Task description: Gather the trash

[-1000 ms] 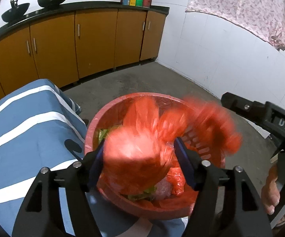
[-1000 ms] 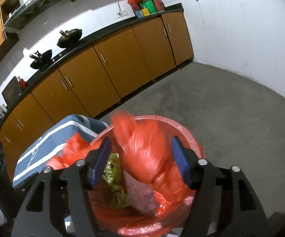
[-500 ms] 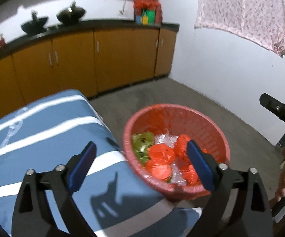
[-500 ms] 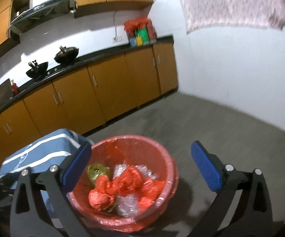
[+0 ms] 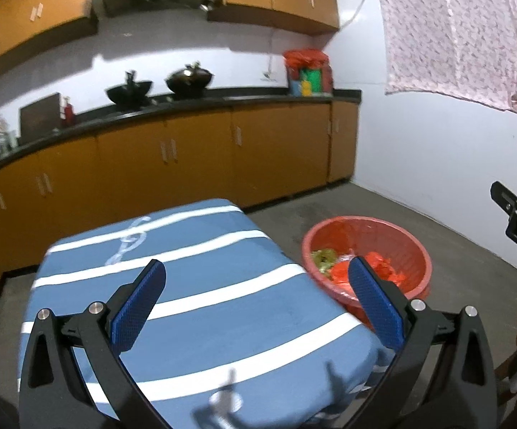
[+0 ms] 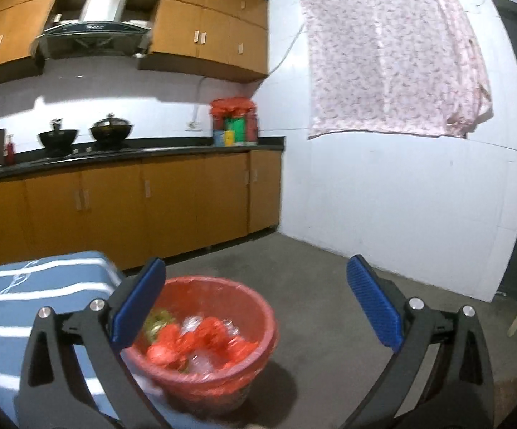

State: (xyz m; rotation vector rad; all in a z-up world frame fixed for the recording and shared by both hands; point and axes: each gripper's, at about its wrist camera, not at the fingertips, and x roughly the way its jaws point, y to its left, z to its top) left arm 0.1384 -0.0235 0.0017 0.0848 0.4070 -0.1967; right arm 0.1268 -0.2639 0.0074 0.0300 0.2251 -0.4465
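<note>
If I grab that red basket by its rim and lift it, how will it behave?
The red basket likely lifts easily: thin plastic, and the bags inside look crumpled and light. Its liner may slip. A one-sided grip would probably tilt it.

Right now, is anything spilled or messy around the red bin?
Nothing looks spilled. The red basket stands upright on the floor beside the blue striped cloth, with the red bags and a green wrapper inside it. The one odd thing is a pink sheet hanging a little crooked on the wall.
</note>
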